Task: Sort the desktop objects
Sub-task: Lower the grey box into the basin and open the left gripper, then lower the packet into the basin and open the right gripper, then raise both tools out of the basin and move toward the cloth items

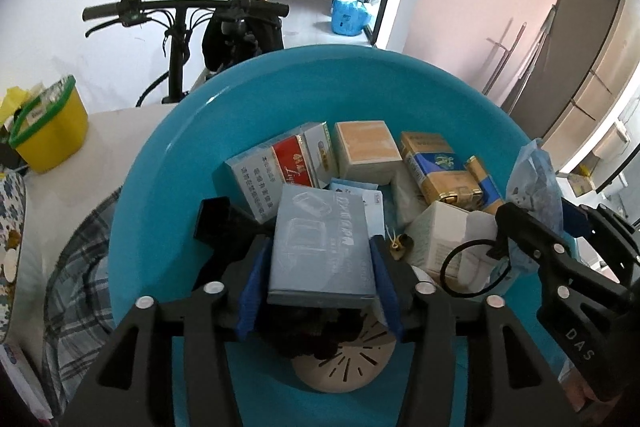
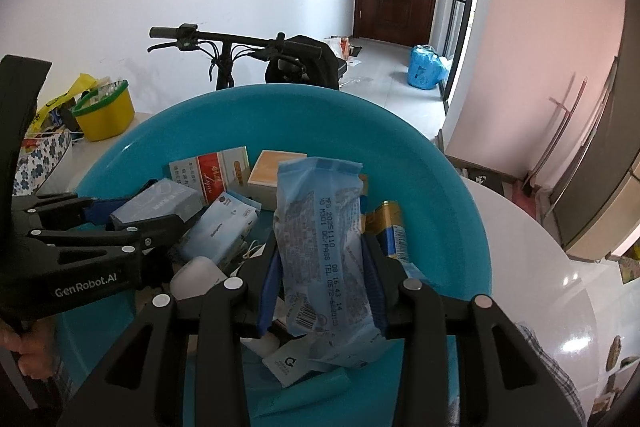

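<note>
The left gripper (image 1: pixel 322 267) clamps a grey box (image 1: pixel 320 247) between its 2 fingers, low centre over the blue basin (image 1: pixel 160 155). The right gripper (image 2: pixel 326 287) pinches a blue packet (image 2: pixel 320 227), lower centre, above the same basin.

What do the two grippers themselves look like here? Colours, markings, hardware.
Both are matte black plastic linkage frames with round silver pivot pins and blue ribbed finger pads. The left gripper carries white "GenRobot.AI" lettering on its side; the right gripper shows white "DAS" lettering. No cables are visible on either. A bare hand grips the left one's handle.
</note>
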{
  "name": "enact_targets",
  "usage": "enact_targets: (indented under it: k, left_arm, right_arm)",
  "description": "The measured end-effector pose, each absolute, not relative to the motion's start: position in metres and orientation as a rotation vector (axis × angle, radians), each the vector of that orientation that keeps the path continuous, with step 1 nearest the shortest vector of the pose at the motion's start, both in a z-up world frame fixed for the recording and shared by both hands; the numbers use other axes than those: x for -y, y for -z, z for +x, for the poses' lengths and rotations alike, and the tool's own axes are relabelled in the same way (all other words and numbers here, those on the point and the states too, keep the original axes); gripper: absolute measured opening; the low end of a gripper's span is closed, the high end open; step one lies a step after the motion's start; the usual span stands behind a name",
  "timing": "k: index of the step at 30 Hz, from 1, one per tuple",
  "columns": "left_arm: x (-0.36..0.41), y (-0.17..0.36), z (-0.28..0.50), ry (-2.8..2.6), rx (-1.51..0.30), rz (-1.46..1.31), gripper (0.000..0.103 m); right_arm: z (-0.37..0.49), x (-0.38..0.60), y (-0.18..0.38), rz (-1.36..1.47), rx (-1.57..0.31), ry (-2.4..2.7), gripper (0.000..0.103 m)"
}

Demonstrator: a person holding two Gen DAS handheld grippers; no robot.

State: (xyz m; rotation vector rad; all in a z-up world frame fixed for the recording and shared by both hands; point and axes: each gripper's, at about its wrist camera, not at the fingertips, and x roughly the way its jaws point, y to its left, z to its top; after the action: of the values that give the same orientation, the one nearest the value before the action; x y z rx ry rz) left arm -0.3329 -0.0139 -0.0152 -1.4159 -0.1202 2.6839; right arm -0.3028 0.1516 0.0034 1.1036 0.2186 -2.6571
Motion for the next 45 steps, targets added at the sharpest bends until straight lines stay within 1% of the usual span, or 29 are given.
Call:
enact_targets:
  k: [1, 2, 9, 11, 12, 13, 18, 21, 23, 25, 34, 36, 37, 38, 39, 40, 44, 45]
  left_arm:
    - [0.014, 0.014, -0.333, -2.685, 0.118, -1.409, 0.063]
    - [0.013, 0.013, -0.332, -2.69, 0.115, -1.402, 0.064]
    - [0.019, 0.009, -0.334, -2.709, 0.144, -1.391, 0.066]
    - [0.02, 0.008, -0.334, -2.713, 0.149, -1.387, 0.066]
    - [0.021, 0.007, -0.334, -2.715, 0.151, -1.383, 0.066]
    - [0.021, 0.006, -0.334, -2.717, 0.152, -1.38, 0.066]
    - [0.02, 0.001, -0.331, -2.748, 0.139, -1.337, 0.068]
    - [0.019, -0.007, -0.325, -2.769, 0.143, -1.288, 0.071]
    - [0.02, -0.013, -0.322, -2.784, 0.149, -1.255, 0.077]
    - [0.019, -0.019, -0.317, -2.804, 0.149, -1.214, 0.079]
    - [0.019, -0.056, -0.293, -2.908, 0.126, -0.982, 0.08]
    - [0.019, -0.063, -0.287, -2.941, 0.118, -0.938, 0.083]
    - [0.02, -0.068, -0.284, -2.965, 0.113, -0.909, 0.087]
    - [0.021, -0.073, -0.28, -2.988, 0.109, -0.871, 0.087]
    - [0.021, -0.075, -0.277, -3.001, 0.106, -0.847, 0.087]
    - [0.022, -0.08, -0.274, -3.02, 0.098, -0.816, 0.087]
    - [0.024, -0.093, -0.262, -3.061, 0.073, -0.731, 0.087]
    - [0.025, -0.098, -0.257, -3.07, 0.08, -0.703, 0.087]
  right_arm:
    - [-0.303, -0.151, -0.003, 1.103, -0.217, 2.656, 0.037]
    - [-0.303, -0.151, -0.003, 1.104, -0.216, 2.656, 0.037]
    - [-0.302, -0.149, -0.001, 1.11, -0.236, 2.654, 0.037]
    - [-0.303, -0.149, -0.002, 1.111, -0.234, 2.653, 0.04]
    - [-0.303, -0.15, -0.002, 1.108, -0.233, 2.655, 0.045]
    - [-0.303, -0.15, -0.002, 1.104, -0.232, 2.658, 0.047]
    - [-0.303, -0.156, -0.006, 1.099, -0.201, 2.672, 0.048]
    - [-0.304, -0.16, -0.009, 1.092, -0.188, 2.682, 0.048]
    - [-0.303, -0.163, -0.012, 1.083, -0.173, 2.689, 0.048]
    - [-0.303, -0.165, -0.015, 1.074, -0.164, 2.695, 0.048]
    - [-0.291, -0.174, -0.038, 0.973, -0.124, 2.765, 0.048]
    - [-0.287, -0.177, -0.046, 0.94, -0.112, 2.784, 0.048]
    - [-0.284, -0.179, -0.05, 0.923, -0.096, 2.79, 0.05]
    - [-0.282, -0.18, -0.053, 0.906, -0.081, 2.796, 0.053]
    - [-0.28, -0.181, -0.057, 0.89, -0.072, 2.799, 0.058]
    - [-0.277, -0.182, -0.061, 0.863, -0.063, 2.805, 0.059]
    - [-0.267, -0.188, -0.077, 0.784, -0.021, 2.831, 0.06]
    - [-0.265, -0.189, -0.08, 0.765, -0.007, 2.836, 0.062]
